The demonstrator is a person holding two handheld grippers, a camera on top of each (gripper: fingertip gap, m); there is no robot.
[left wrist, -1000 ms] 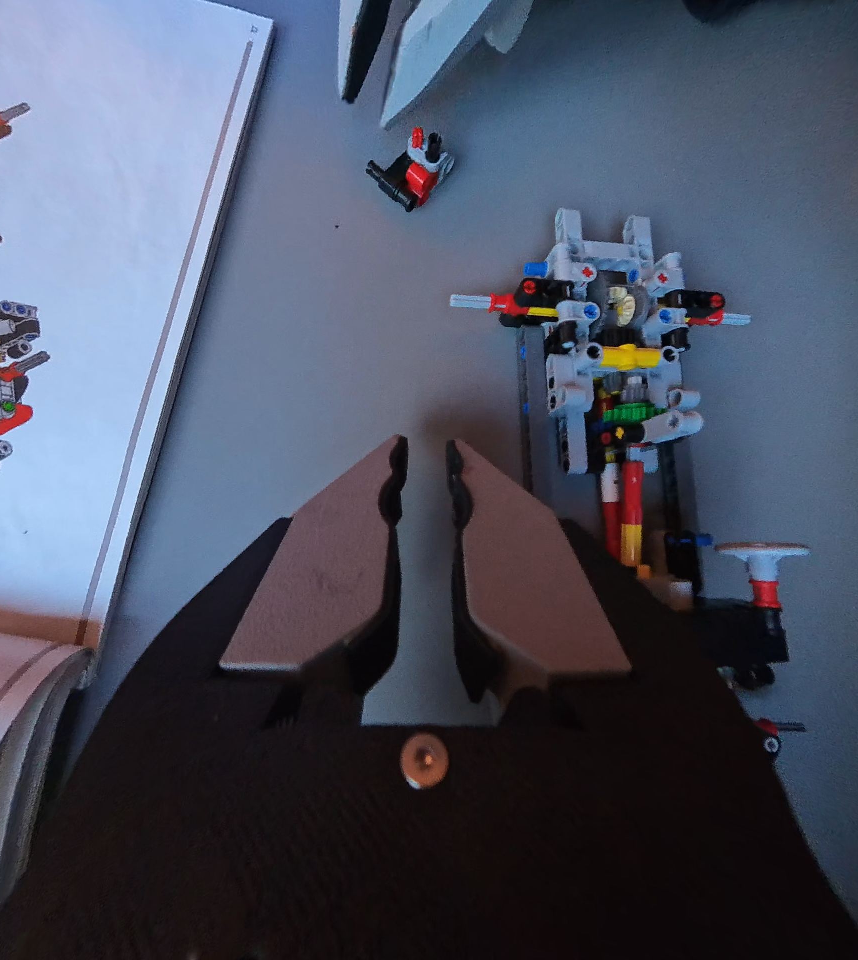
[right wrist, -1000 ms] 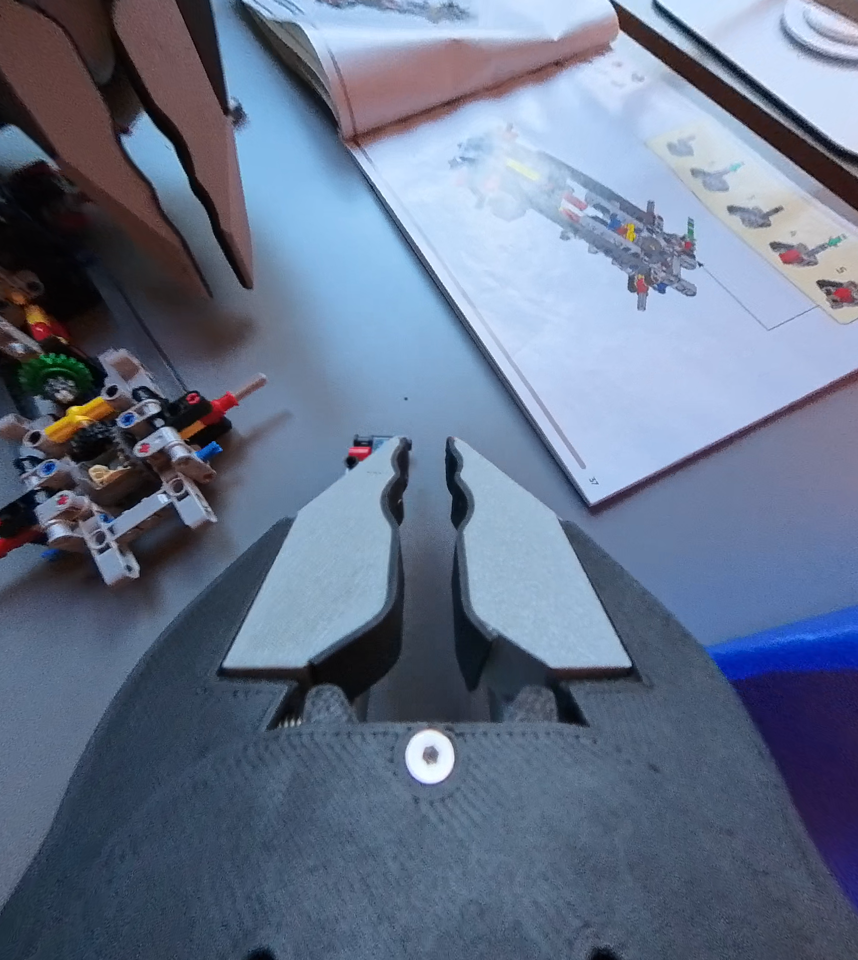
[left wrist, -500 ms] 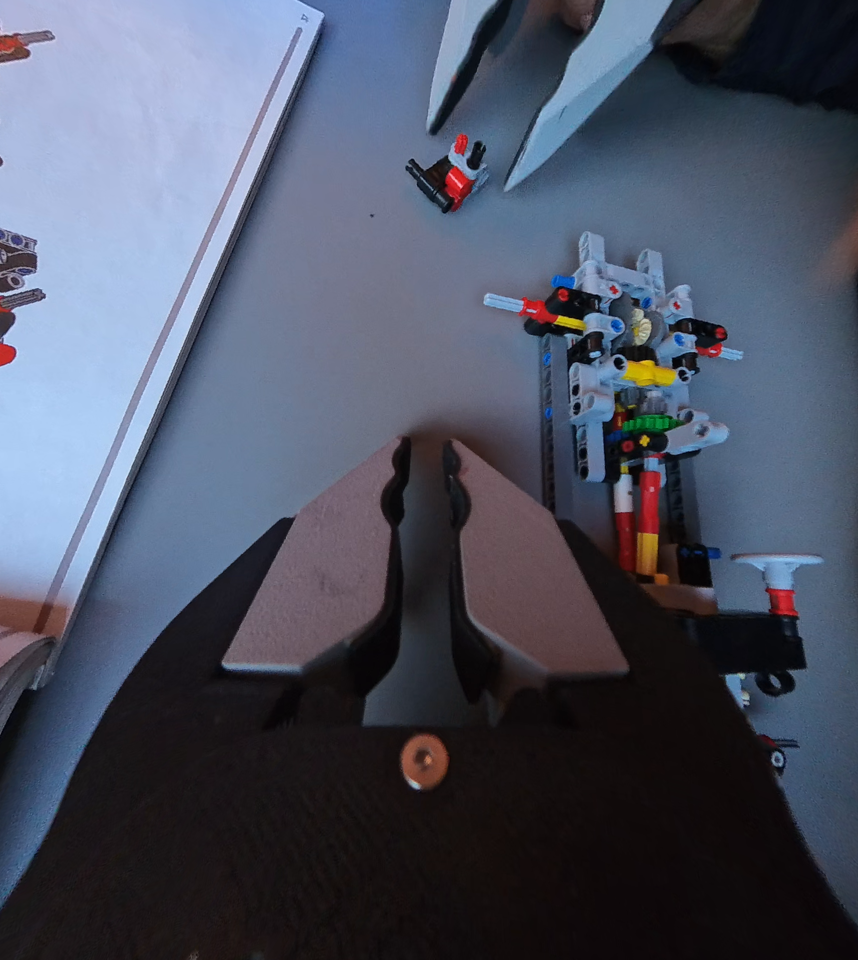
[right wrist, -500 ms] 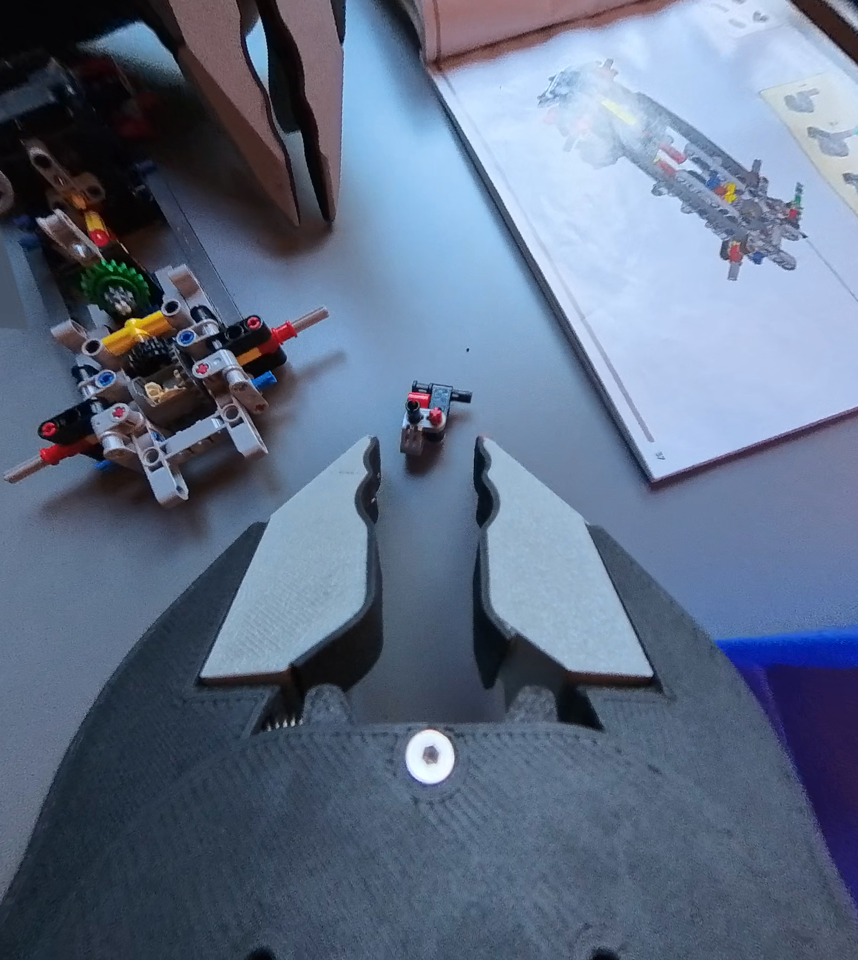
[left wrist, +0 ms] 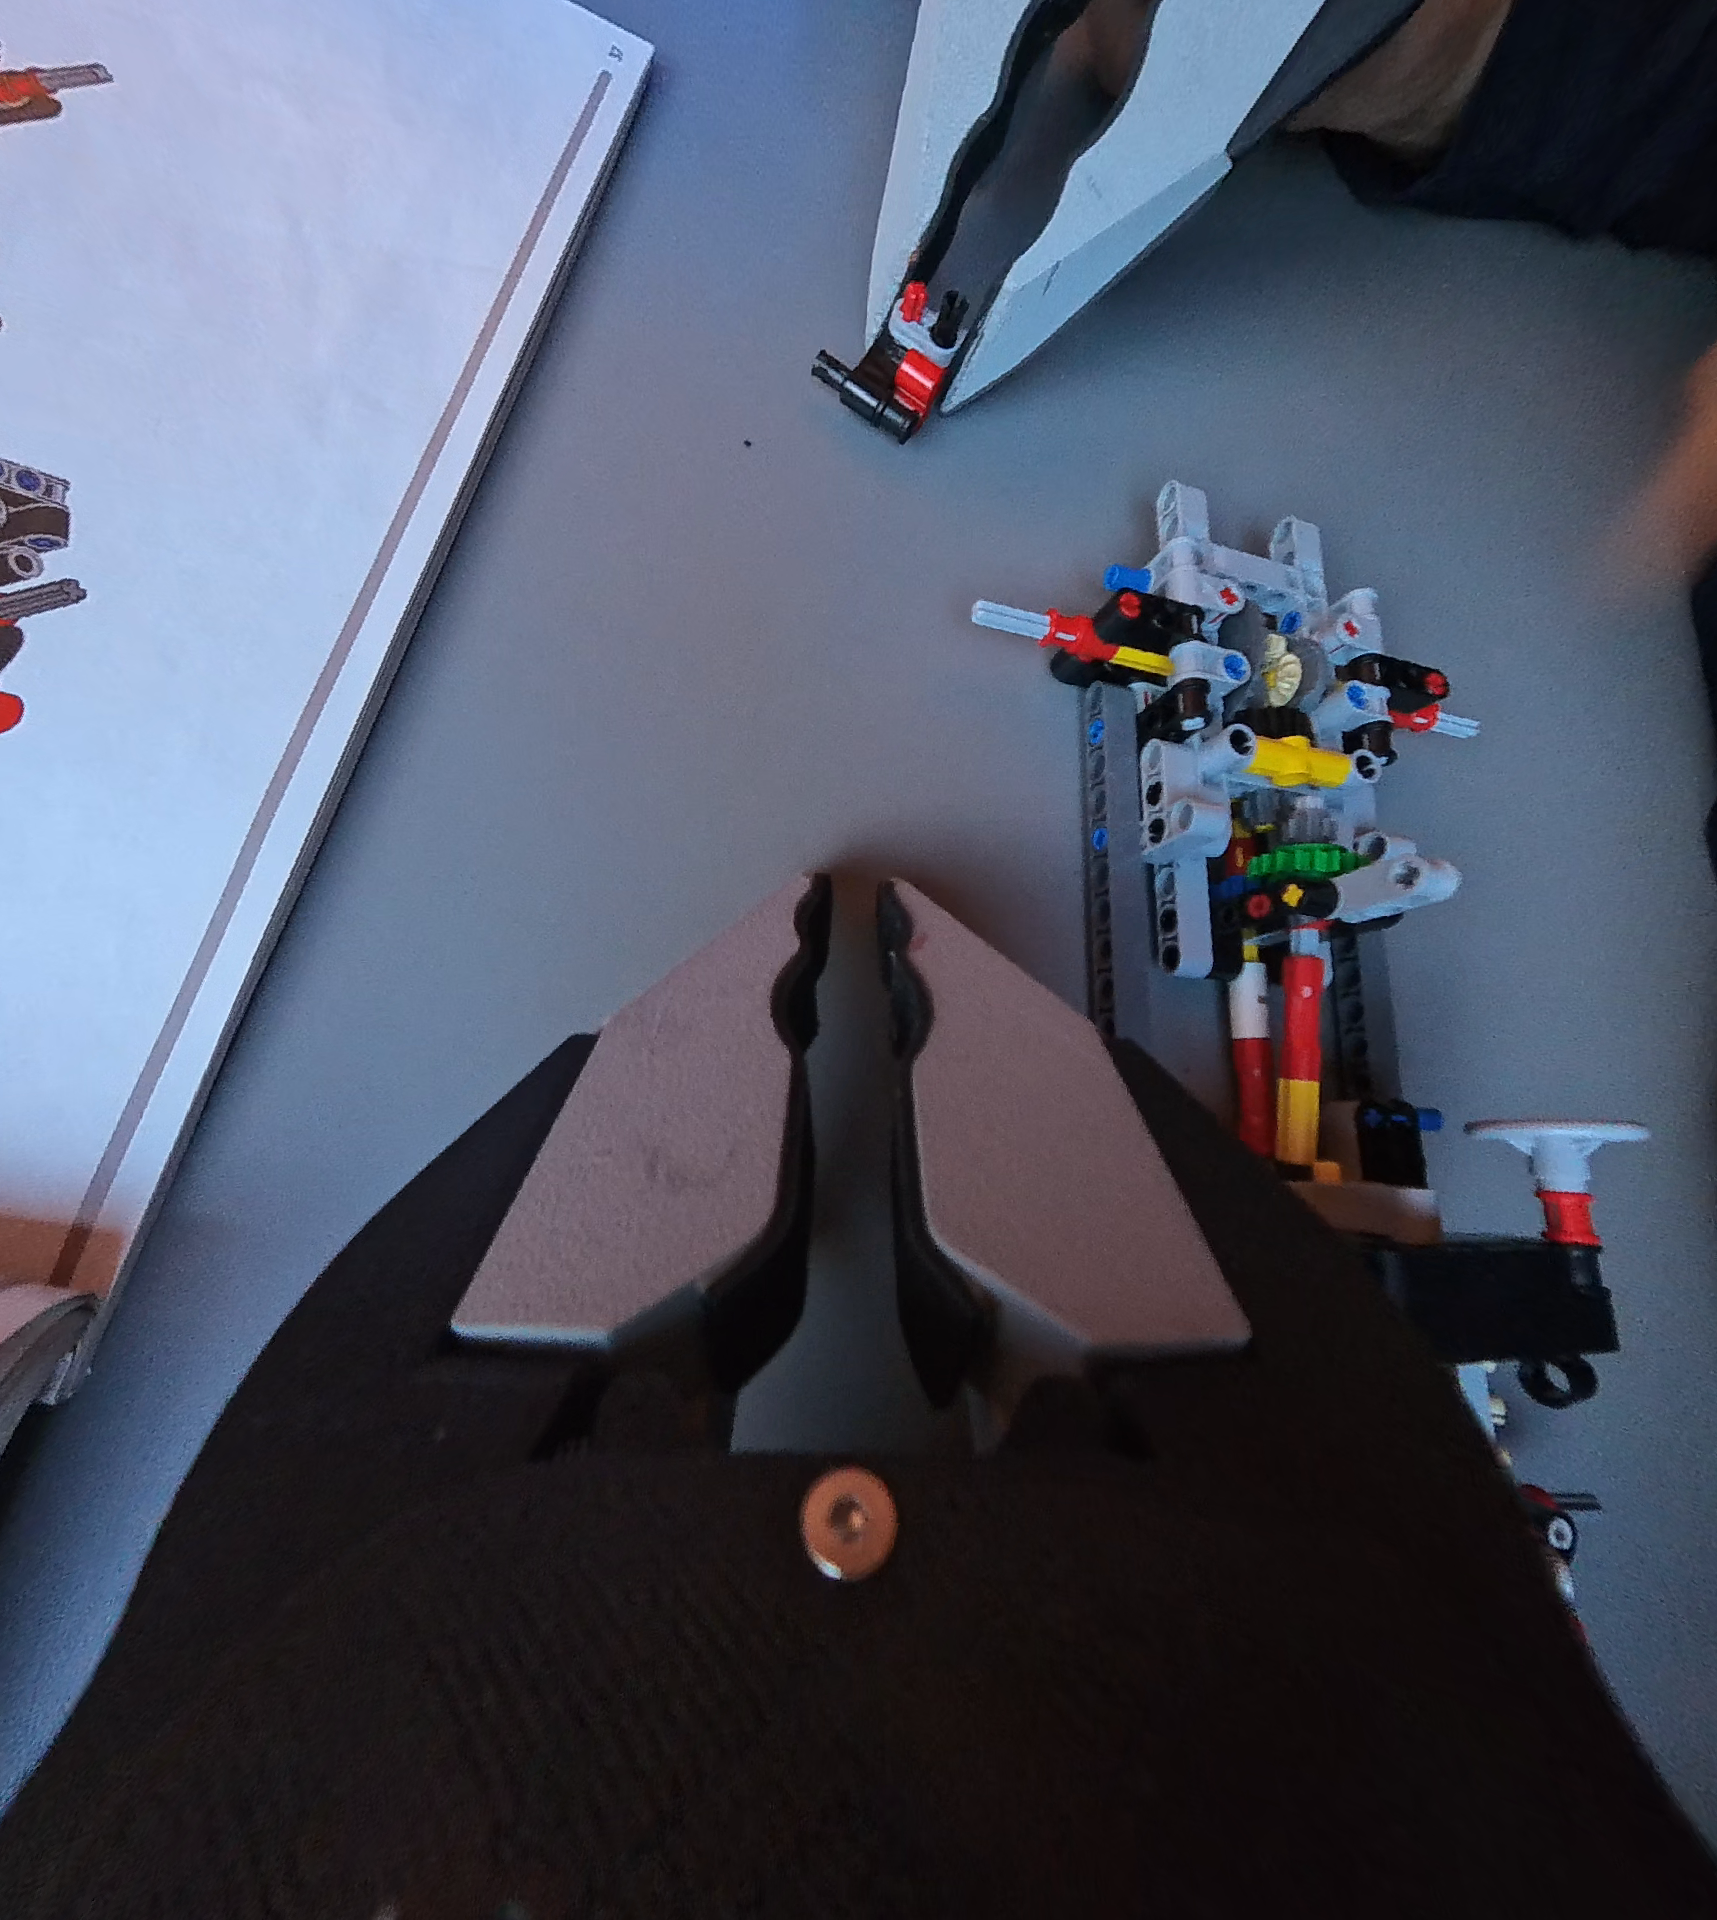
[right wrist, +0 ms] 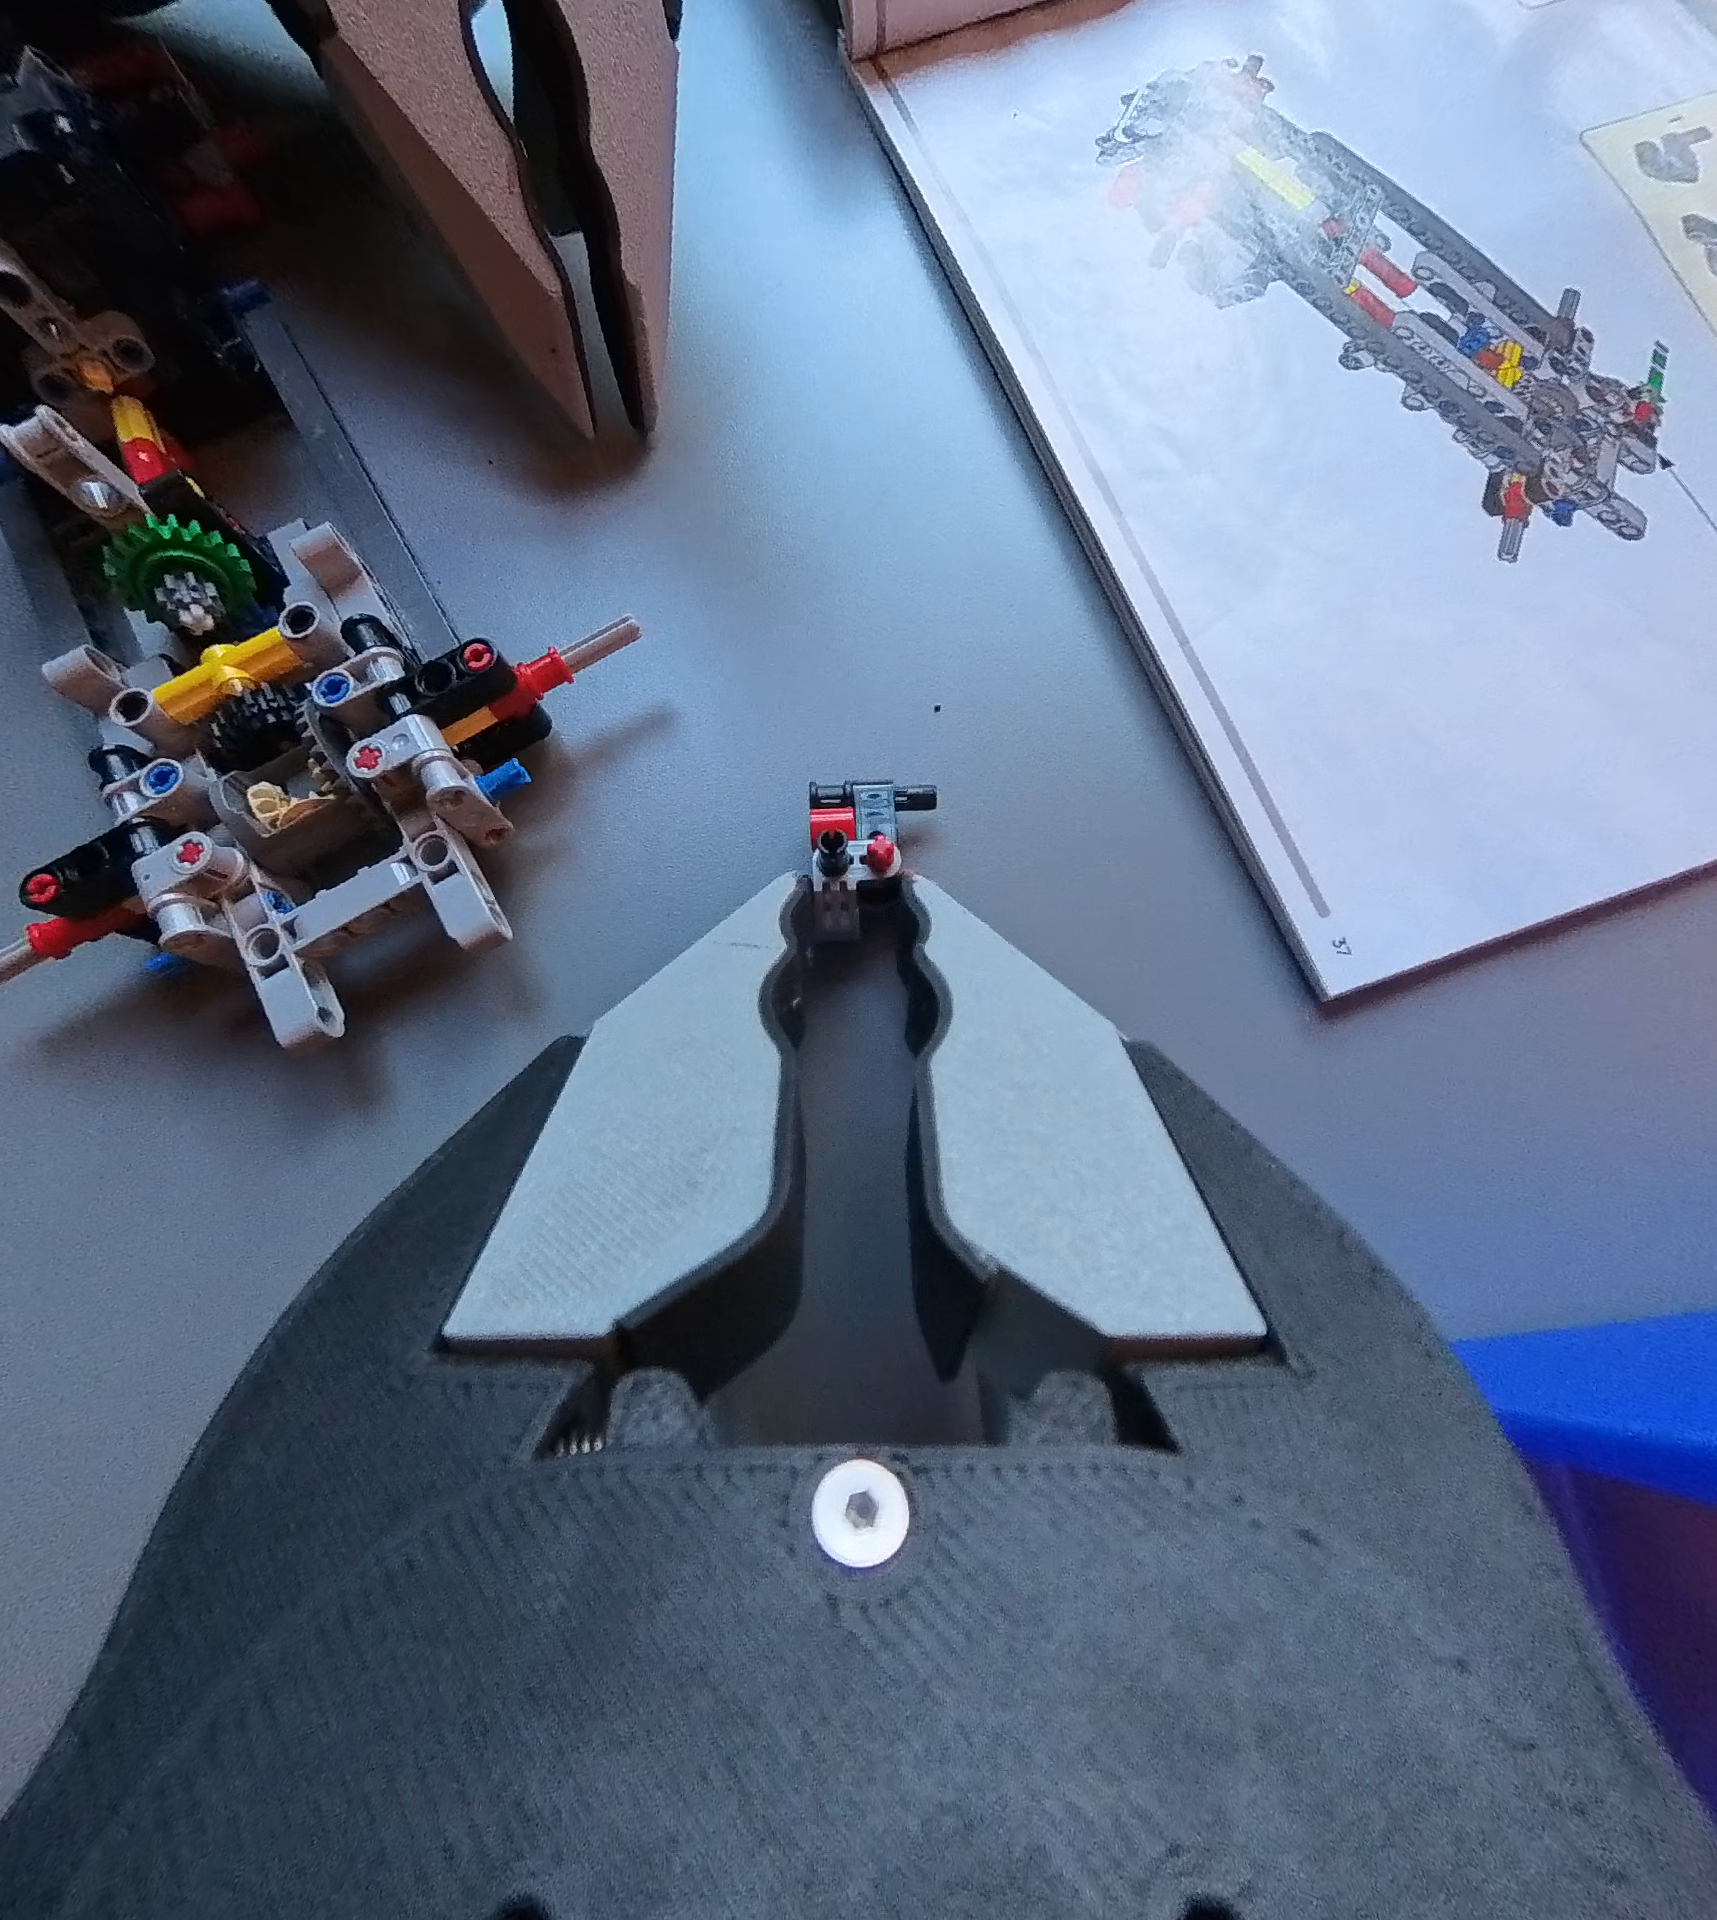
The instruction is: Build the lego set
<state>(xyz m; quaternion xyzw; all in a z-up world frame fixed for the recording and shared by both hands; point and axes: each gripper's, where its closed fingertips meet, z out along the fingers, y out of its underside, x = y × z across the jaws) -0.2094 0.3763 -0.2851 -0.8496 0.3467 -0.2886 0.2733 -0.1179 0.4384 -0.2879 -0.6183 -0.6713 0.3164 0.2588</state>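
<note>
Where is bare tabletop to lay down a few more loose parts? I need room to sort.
The widest bare patch of grey table lies between the open instruction booklet and the large brick assembly. Another lies below the booklet's corner, above the blue bin. Crowded: around the assembly and the small red-and-black piece.

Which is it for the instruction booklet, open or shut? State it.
Open. The instruction booklet lies spread flat on the grey table, a printed page facing up, with the other pages folded away at its spine.

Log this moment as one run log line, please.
right gripper: shut on small brick piece | left gripper: nearly shut, empty | larger brick assembly: on table
</note>
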